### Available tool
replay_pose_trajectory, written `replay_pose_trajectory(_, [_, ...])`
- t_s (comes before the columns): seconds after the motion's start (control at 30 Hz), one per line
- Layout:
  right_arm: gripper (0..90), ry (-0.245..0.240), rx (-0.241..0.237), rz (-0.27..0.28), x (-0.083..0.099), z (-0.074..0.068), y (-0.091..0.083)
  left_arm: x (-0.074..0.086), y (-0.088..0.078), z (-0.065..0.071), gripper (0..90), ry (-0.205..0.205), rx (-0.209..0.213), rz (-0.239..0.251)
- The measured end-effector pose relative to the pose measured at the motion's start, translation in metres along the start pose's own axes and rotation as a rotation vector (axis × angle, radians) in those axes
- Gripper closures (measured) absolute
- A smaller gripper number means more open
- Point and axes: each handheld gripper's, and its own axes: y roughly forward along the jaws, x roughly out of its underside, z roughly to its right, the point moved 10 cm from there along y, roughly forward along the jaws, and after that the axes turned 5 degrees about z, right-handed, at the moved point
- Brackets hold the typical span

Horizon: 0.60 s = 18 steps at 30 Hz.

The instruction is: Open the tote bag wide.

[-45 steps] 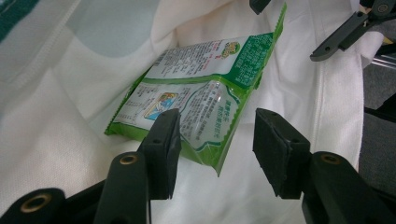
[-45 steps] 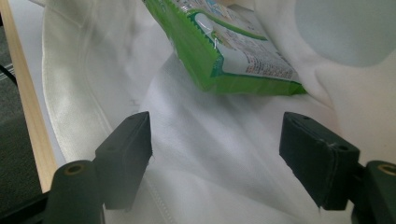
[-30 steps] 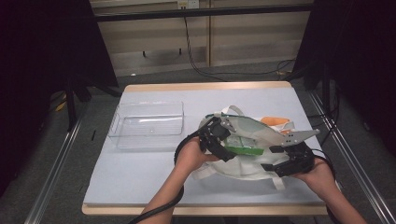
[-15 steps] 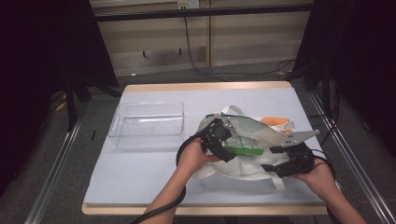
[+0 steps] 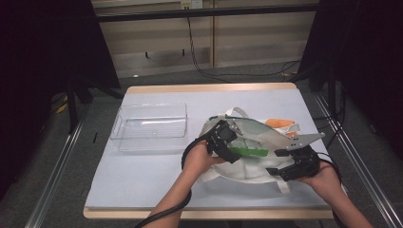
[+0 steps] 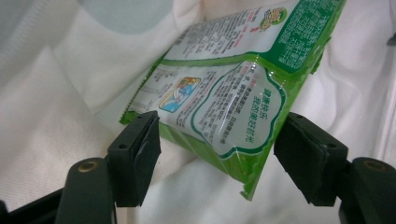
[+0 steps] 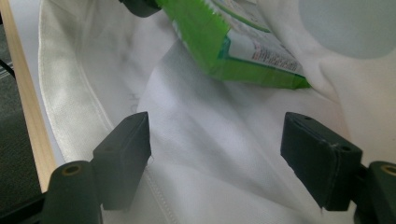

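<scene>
The green snack packet (image 6: 224, 107) lies on the white cloth bag (image 5: 247, 166), its end between the jaws of the left hand-held gripper (image 6: 217, 154). Those jaws have just been closing but stand spread, with at most one pad touching the packet. By my judgement the pickup is only beginning. The right hand-held gripper (image 7: 215, 154) is spread over the bag's fabric, pinching nothing. Left of the bag, the clear plastic tray (image 5: 151, 127) on the bench (image 5: 142, 175) stands empty.
</scene>
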Motion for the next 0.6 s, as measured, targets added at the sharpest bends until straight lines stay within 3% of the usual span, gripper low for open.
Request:
replay_pose_trajectory(0.13, [23.9, -0.002, 0.003, -0.003, 0.001, 0.0, 0.0, -0.006, -0.003, -0.003, 38.1, -0.01, -0.007, 0.018])
replay_pose_trajectory(0.6, [23.6, 0.002, -0.004, -0.001, 0.001, -0.001, 0.0, -0.018, -0.001, -0.006, 47.6, 0.024, -0.005, 0.003])
